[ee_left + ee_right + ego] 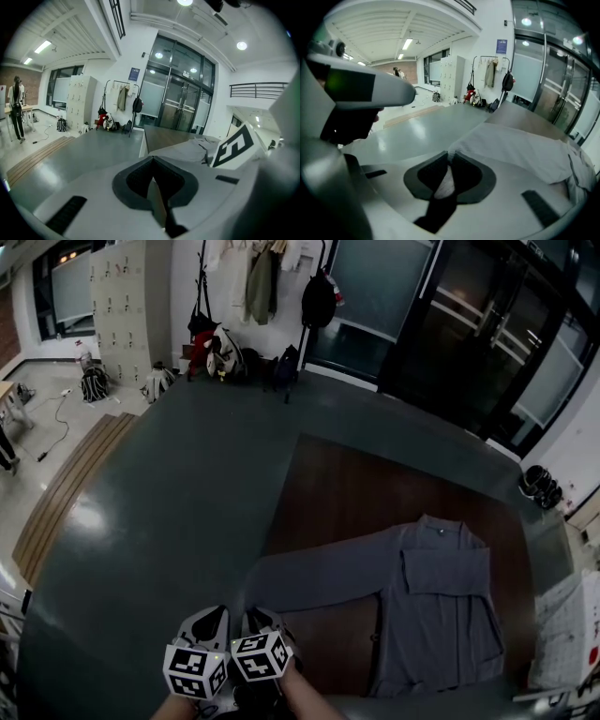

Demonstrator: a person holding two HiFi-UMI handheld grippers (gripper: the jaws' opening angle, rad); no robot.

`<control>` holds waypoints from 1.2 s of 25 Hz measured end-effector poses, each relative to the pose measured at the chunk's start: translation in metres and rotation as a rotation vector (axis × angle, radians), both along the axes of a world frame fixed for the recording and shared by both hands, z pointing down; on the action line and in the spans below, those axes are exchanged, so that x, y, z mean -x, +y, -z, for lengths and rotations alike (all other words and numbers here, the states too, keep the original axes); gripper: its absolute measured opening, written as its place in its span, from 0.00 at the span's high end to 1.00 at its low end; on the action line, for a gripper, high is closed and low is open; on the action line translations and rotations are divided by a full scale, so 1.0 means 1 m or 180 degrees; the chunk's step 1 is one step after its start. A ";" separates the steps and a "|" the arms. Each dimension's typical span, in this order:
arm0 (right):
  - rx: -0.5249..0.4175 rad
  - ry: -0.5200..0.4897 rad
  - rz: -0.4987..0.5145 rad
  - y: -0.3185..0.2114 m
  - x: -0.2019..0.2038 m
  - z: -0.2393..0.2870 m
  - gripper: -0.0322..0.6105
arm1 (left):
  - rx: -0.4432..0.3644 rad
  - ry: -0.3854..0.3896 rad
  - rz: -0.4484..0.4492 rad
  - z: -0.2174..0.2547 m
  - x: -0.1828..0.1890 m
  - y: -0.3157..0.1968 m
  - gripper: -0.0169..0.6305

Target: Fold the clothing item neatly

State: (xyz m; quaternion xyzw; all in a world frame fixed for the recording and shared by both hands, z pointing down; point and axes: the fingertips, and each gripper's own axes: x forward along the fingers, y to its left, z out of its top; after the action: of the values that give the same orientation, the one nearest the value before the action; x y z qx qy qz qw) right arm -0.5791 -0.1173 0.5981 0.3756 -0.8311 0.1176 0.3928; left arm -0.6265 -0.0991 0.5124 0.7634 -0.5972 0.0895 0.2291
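Grey garment (441, 601) lies flat on the brown bench (347, 474) at the lower right of the head view, collar toward the top. One sleeve (314, 579) stretches left toward the bottom edge. A small dark tag (438, 530) at the collar is too small to read, and so is the blue sign (134, 74) on the far wall (its print is only a blur). The marker cubes (262, 655) carry black-and-white squares. The right hand-held gripper (449, 159) is clamped on the sleeve's end, with pale cloth filling the narrow gap between its jaws. The left hand-held gripper (152, 161) is closed with nothing in it, just beside the right. The garment's lower hem is hard to make out in the dark bottom of the frame. A pale sheet (570, 634) is cut off at the right edge.
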 end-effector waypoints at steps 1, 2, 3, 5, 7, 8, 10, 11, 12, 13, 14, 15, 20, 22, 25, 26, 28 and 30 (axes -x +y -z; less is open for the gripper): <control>0.0013 -0.0020 -0.0006 -0.001 0.000 0.002 0.89 | 0.0000 -0.0001 -0.0004 0.000 0.000 -0.001 0.96; 0.0010 -0.0047 -0.0017 -0.002 0.000 0.004 0.90 | -0.0005 0.0000 -0.0003 0.001 0.000 -0.002 0.96; -0.0013 -0.0077 -0.0030 -0.003 -0.001 0.009 0.91 | -0.0014 0.0001 0.0001 0.003 0.001 -0.002 0.96; -0.0103 -0.0145 -0.0058 -0.005 -0.002 0.020 0.91 | -0.0033 -0.0001 0.0012 0.005 0.000 -0.005 0.96; -0.0219 -0.0229 -0.0093 -0.009 -0.005 0.034 0.91 | -0.0047 0.0001 0.0003 0.006 -0.002 -0.008 0.96; -0.0276 -0.0280 -0.0108 -0.011 -0.006 0.043 0.91 | -0.0055 0.0003 -0.0017 0.007 -0.004 -0.009 0.96; -0.0376 -0.0384 -0.0138 -0.016 -0.011 0.061 0.91 | -0.0075 -0.0006 -0.0074 0.011 -0.009 -0.012 0.96; -0.0417 -0.0426 -0.0160 -0.019 -0.015 0.070 0.91 | -0.0085 -0.0012 -0.0100 0.013 -0.012 -0.014 0.96; -0.0451 -0.0465 -0.0186 -0.023 -0.020 0.077 0.91 | -0.0093 -0.0016 -0.0121 0.013 -0.015 -0.016 0.96; -0.0478 -0.0503 -0.0213 -0.026 -0.026 0.084 0.91 | -0.0100 -0.0017 -0.0136 0.014 -0.020 -0.019 0.96; -0.0501 -0.0539 -0.0234 -0.029 -0.031 0.089 0.91 | -0.0106 -0.0017 -0.0149 0.014 -0.024 -0.022 0.96; -0.0524 -0.0566 -0.0243 -0.032 -0.036 0.093 0.91 | -0.0115 -0.0018 -0.0160 0.013 -0.029 -0.024 0.96; -0.0646 -0.0653 -0.0255 -0.040 -0.061 0.118 0.91 | -0.0183 -0.0031 -0.0166 0.023 -0.050 -0.028 0.96; -0.0701 -0.0726 -0.0281 -0.044 -0.073 0.131 0.91 | -0.0210 -0.0047 -0.0153 0.029 -0.059 -0.029 0.96; -0.0771 -0.0846 -0.0328 -0.051 -0.098 0.152 0.91 | -0.0264 -0.0032 -0.0134 0.041 -0.080 -0.033 0.96; -0.0784 -0.0884 -0.0339 -0.053 -0.107 0.160 0.92 | -0.0290 -0.0032 -0.0136 0.047 -0.088 -0.035 0.96; -0.0819 -0.0959 -0.0358 -0.057 -0.124 0.172 0.91 | -0.0342 -0.0058 -0.0155 0.056 -0.106 -0.041 0.96; -0.0862 -0.1024 -0.0373 -0.060 -0.144 0.182 0.92 | -0.0385 -0.0066 -0.0166 0.061 -0.127 -0.047 0.96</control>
State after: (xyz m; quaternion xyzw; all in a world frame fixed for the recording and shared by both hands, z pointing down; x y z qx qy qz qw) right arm -0.4347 -0.1768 0.4165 0.4491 -0.8681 0.0859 0.1935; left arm -0.4996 -0.1461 0.4509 0.7901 -0.5839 0.0672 0.1739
